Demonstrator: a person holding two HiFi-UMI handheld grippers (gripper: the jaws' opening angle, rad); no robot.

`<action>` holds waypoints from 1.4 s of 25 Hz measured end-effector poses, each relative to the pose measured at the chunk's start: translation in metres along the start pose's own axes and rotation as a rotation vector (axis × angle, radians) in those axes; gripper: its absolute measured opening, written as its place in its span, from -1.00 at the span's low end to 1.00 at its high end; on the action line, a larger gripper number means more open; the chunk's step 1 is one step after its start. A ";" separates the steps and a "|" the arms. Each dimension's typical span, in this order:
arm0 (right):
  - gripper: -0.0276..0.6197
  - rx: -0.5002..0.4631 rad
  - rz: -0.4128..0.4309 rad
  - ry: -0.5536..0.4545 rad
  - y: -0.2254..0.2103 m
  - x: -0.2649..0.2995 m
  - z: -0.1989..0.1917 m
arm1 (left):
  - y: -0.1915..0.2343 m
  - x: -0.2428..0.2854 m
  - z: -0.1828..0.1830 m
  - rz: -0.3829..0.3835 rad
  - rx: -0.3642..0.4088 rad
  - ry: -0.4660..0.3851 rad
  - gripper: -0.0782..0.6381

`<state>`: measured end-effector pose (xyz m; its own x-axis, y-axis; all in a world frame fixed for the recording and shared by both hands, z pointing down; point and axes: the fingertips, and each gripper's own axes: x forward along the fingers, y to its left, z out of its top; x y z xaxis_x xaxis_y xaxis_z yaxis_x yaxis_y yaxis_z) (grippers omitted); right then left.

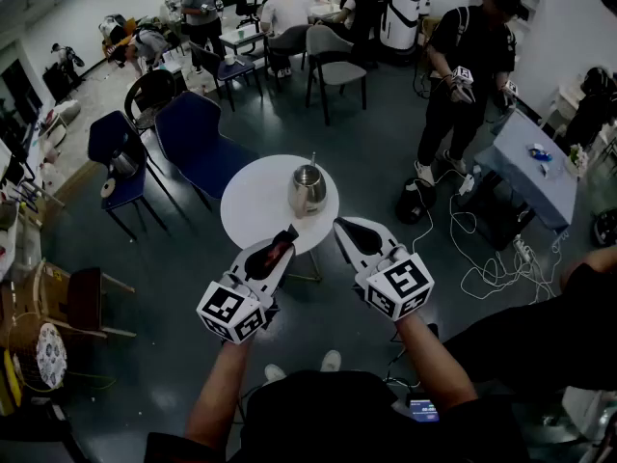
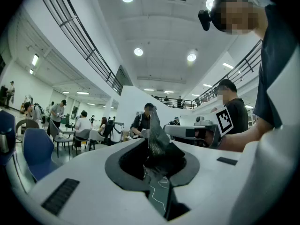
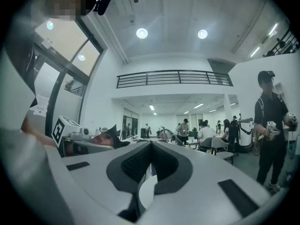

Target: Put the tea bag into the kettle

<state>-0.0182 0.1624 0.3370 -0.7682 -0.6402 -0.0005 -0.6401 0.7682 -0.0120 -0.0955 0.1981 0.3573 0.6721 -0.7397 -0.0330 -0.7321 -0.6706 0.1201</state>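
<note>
A metal kettle [image 1: 308, 189] with its lid on stands on the round white table [image 1: 255, 210]. My left gripper [image 1: 286, 235] hovers over the table's near edge, shut on a dark foil tea bag [image 1: 272, 255] with a reddish face. In the left gripper view the tea bag [image 2: 158, 142] sticks up from between the closed jaws of the left gripper [image 2: 156, 154]. My right gripper [image 1: 340, 226] is beside it, just right of the kettle and nearer me. It is shut, with nothing between its jaws [image 3: 151, 145]. In the right gripper view the left gripper [image 3: 84, 139] and the tea bag [image 3: 107, 136] show at the left.
Blue chairs [image 1: 198, 141] stand beyond the table at the left and a grey chair [image 1: 333, 64] farther back. A person [image 1: 470, 61] stands at the right near a grey table [image 1: 535, 172]. White cables [image 1: 463, 234] and a black bag [image 1: 415, 203] lie on the floor.
</note>
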 end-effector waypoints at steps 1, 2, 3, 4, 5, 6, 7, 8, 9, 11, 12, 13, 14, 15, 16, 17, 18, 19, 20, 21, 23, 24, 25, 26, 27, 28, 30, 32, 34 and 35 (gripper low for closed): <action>-0.86 0.002 0.000 0.000 -0.003 -0.001 -0.001 | 0.000 0.002 -0.002 0.002 0.000 0.003 -0.58; -0.86 0.003 -0.001 0.000 -0.005 -0.002 -0.002 | -0.001 0.005 -0.003 0.005 -0.001 0.005 -0.58; -0.86 0.005 0.000 0.000 -0.007 -0.003 -0.002 | -0.001 0.007 -0.005 0.008 -0.002 0.006 -0.58; -0.86 0.006 0.000 0.000 -0.010 -0.004 -0.003 | -0.001 0.009 -0.006 0.011 -0.003 0.007 -0.58; -0.86 0.006 0.000 0.002 -0.012 -0.004 -0.004 | -0.002 0.010 -0.007 0.013 -0.003 0.006 -0.58; -0.86 0.007 0.001 0.003 -0.013 -0.005 -0.004 | -0.003 0.012 -0.007 0.015 -0.003 0.006 -0.58; -0.86 0.008 0.001 0.004 -0.015 -0.007 -0.005 | -0.004 0.014 -0.008 0.016 -0.004 0.006 -0.58; -0.86 0.009 0.001 0.003 -0.018 -0.008 -0.005 | -0.005 0.016 -0.008 0.016 -0.004 0.005 -0.58; -0.86 0.011 0.001 -0.001 -0.020 -0.010 -0.005 | -0.007 0.018 -0.009 0.015 -0.004 0.005 -0.58; -0.86 0.015 -0.004 -0.009 -0.026 -0.015 -0.004 | -0.011 0.024 -0.009 0.015 -0.004 0.002 -0.58; -0.86 0.018 -0.007 -0.011 -0.030 -0.017 -0.004 | -0.013 0.027 -0.008 0.016 -0.003 0.003 -0.58; -0.86 0.022 -0.008 -0.012 -0.033 -0.019 -0.005 | -0.016 0.030 -0.008 0.019 -0.004 0.004 -0.58; -0.86 0.026 -0.008 -0.013 -0.037 -0.021 -0.005 | -0.018 0.033 -0.008 0.024 -0.007 0.007 -0.58; -0.86 0.028 -0.006 -0.012 -0.040 -0.023 -0.006 | -0.020 0.036 -0.009 0.029 -0.011 0.008 -0.58; -0.86 0.030 -0.003 -0.011 -0.043 -0.024 -0.007 | -0.021 0.040 -0.010 0.032 -0.017 0.006 -0.58; -0.86 0.030 0.001 -0.008 -0.046 -0.025 -0.009 | -0.022 0.042 -0.011 0.034 -0.021 0.002 -0.58; -0.86 0.030 0.004 -0.005 -0.048 -0.026 -0.010 | -0.023 0.045 -0.014 0.037 -0.021 -0.001 -0.58; -0.86 0.031 0.006 -0.004 -0.050 -0.027 -0.011 | -0.024 0.046 -0.016 0.041 -0.019 -0.002 -0.58; -0.86 0.032 0.008 -0.002 -0.051 -0.027 -0.012 | -0.025 0.048 -0.017 0.045 -0.018 -0.001 -0.58; -0.86 0.033 0.009 -0.001 -0.053 -0.027 -0.013 | -0.025 0.049 -0.018 0.049 -0.018 0.001 -0.58; -0.86 0.034 0.014 0.002 -0.055 -0.026 -0.015 | -0.025 0.050 -0.020 0.058 -0.018 0.007 -0.58; -0.86 0.035 0.016 0.004 -0.056 -0.026 -0.016 | -0.024 0.050 -0.022 0.066 -0.017 0.011 -0.58; -0.86 0.038 0.018 0.005 -0.057 -0.027 -0.016 | -0.024 0.049 -0.023 0.074 -0.017 0.014 -0.58; -0.86 0.042 0.021 0.004 -0.058 -0.027 -0.017 | -0.024 0.048 -0.023 0.082 -0.018 0.016 -0.58; -0.86 0.044 0.023 0.003 -0.058 -0.027 -0.016 | -0.023 0.048 -0.023 0.088 -0.018 0.016 -0.58; -0.86 0.045 0.025 0.002 -0.059 -0.027 -0.016 | -0.023 0.048 -0.023 0.092 -0.017 0.015 -0.58; -0.86 0.049 0.026 0.000 -0.061 -0.027 -0.017 | -0.023 0.049 -0.023 0.096 -0.016 0.016 -0.58; -0.86 0.059 0.025 -0.004 -0.065 -0.025 -0.019 | -0.021 0.050 -0.025 0.097 -0.014 0.019 -0.58; -0.86 0.066 0.025 -0.006 -0.067 -0.023 -0.022 | -0.019 0.052 -0.028 0.096 -0.010 0.025 -0.58; -0.86 0.067 0.024 -0.006 -0.068 -0.022 -0.022 | -0.018 0.053 -0.028 0.095 -0.008 0.029 -0.58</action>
<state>0.0424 0.1243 0.3599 -0.7830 -0.6220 -0.0075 -0.6195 0.7809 -0.0792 -0.0437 0.1725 0.3812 0.6030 -0.7977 0.0072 -0.7917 -0.5972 0.1289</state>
